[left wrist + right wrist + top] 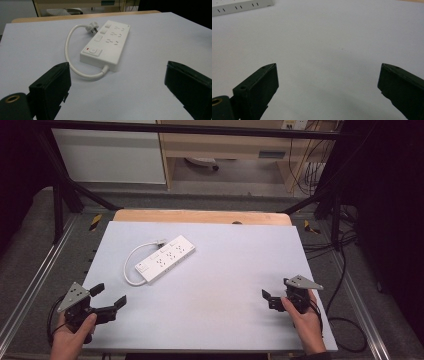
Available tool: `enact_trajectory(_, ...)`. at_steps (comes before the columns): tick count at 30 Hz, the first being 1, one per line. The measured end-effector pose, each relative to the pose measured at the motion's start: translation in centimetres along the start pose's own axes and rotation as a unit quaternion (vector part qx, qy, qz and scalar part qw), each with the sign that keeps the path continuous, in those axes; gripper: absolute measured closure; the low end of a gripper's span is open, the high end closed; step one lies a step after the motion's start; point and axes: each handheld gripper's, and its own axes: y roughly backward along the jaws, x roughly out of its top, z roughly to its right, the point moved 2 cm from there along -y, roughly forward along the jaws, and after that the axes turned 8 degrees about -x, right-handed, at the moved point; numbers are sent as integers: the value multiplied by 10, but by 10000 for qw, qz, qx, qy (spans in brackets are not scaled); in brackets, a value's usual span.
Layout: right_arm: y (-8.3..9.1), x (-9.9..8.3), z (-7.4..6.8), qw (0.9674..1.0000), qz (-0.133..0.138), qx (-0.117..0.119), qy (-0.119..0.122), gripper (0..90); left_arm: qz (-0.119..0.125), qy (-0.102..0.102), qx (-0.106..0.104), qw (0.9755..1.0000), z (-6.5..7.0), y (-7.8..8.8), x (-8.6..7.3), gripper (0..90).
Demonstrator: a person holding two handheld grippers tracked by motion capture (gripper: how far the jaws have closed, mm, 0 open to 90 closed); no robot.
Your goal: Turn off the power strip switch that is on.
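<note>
Nearest to you, your left hand (70, 337) holds the left gripper (109, 296) at the near left corner of the pale grey worktop (225, 285), its jaws spread wide with nothing between them; in the left gripper view they frame bare surface. Your right hand (306, 320) holds the right gripper (269, 299) near the right edge of the worktop, well apart from the left one, and its jaws are likewise wide open and empty, with plain worktop between them in the right gripper view. Farther out, left of centre, a white power strip (166, 258) lies flat on the worktop, set at a slant, sockets facing up, with a switch and a small red mark at its nearer end. Its short white cord (131, 262) leaves that nearer end, loops round the left side and ends in a plug (92, 26) lying just beside the strip's far end. Beyond the grey surface a wooden edge (200, 216) shows, then the floor and furniture.
</note>
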Motion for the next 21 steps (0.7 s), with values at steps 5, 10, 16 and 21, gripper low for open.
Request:
enact_trajectory(5,-1,2,0,9999,99,34,57,39,31,4,-44,10000,1,-1,0,73)
enact_trajectory(10,0,3,-1,9998,177,56,110,38,43,-25,-57,10000,2,0,0,73)
enact_trajectory(16,2,6,-4,9991,363,75,188,34,98,-56,-91,9999,2,0,1,71)
enact_trajectory(21,4,8,-4,9985,533,72,125,32,101,-9,-127,9999,3,0,1,72)
